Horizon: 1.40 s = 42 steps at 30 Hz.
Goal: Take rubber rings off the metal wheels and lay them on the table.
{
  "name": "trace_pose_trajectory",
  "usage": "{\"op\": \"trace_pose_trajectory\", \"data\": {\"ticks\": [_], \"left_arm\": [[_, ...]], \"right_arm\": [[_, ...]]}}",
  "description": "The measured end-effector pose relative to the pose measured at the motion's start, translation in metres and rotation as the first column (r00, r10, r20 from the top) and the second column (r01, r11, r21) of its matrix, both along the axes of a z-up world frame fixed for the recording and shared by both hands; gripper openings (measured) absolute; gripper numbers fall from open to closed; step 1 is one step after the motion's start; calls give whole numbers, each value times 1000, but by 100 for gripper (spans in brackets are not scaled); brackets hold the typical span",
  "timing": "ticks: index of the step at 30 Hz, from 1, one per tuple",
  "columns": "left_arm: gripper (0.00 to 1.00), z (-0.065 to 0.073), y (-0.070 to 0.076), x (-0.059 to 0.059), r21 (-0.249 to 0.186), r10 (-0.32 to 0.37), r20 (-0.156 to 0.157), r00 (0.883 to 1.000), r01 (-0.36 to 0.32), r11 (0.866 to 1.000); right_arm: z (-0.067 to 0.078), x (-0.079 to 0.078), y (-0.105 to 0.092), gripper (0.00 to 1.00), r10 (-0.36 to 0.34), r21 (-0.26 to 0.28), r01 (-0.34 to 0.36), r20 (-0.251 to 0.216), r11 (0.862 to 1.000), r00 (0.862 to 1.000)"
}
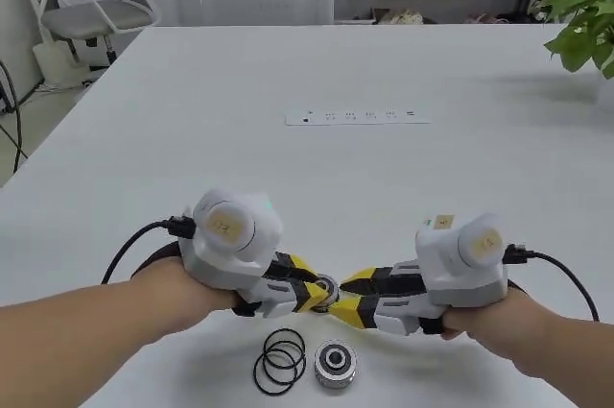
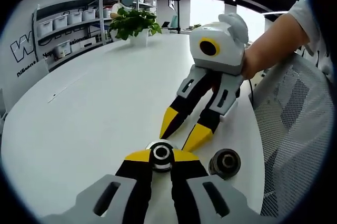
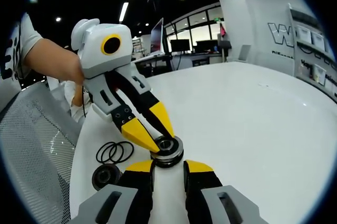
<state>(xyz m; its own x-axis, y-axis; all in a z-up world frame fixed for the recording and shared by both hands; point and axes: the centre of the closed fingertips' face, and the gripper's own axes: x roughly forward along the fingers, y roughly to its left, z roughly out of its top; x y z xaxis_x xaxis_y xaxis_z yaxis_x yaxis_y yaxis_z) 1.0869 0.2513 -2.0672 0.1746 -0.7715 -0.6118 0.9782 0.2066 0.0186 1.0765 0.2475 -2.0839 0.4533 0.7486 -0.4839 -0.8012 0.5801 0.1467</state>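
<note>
Where the two pairs of tongs meet over the near part of the bench [image 1: 384,72], a small round metal wheel [image 1: 326,291] hangs between them, silvery at the rim with a dark centre. The left tongs [image 2: 160,156] are clamped on it, their yellow wedge-shaped tips pressing its opposite sides. The right tongs [image 3: 169,165] stand apart, with their tips just beside the wheel's rim; whether they touch it I cannot tell.

Nearer than the tongs, three thin black rubber rings [image 1: 281,358] lie flat on the bench as smooth, overlapping loops. Just to their right a second wheel [image 1: 335,363] lies on its face, bright steel around a dark hub.

The bench top is matte white and smooth. A flat white socket strip [image 1: 357,118] sits flush in its middle, well apart from the work. Open bench spreads left, right and far of the tongs, while the rings and the second wheel lie close to the near edge. A leafy green plant [image 1: 585,24] stands at the far right, and a grey chair [image 1: 96,0] stands beyond the far left corner.
</note>
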Motion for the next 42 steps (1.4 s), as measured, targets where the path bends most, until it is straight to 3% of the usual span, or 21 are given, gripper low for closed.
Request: {"op": "trace_pose_trajectory", "data": {"ticks": [8,30,38,42], "left_arm": [[8,0,0,0,-11,21,-13,1000,-21,1000],[8,0,0,-1,-5,39,-8,999,-39,999],[8,0,0,-1,-5,44,-7,999,-44,999],[8,0,0,-1,-4,46,-5,999,-46,999]], "right_arm": [[-1,0,3,17,3,-10,-3,12,1000,1000],[-1,-2,2,14,-26,-49,28,40,998,999],[-1,-3,-3,1,-23,-63,26,48,998,999],[-1,-3,-3,1,-25,-59,28,45,998,999]]}}
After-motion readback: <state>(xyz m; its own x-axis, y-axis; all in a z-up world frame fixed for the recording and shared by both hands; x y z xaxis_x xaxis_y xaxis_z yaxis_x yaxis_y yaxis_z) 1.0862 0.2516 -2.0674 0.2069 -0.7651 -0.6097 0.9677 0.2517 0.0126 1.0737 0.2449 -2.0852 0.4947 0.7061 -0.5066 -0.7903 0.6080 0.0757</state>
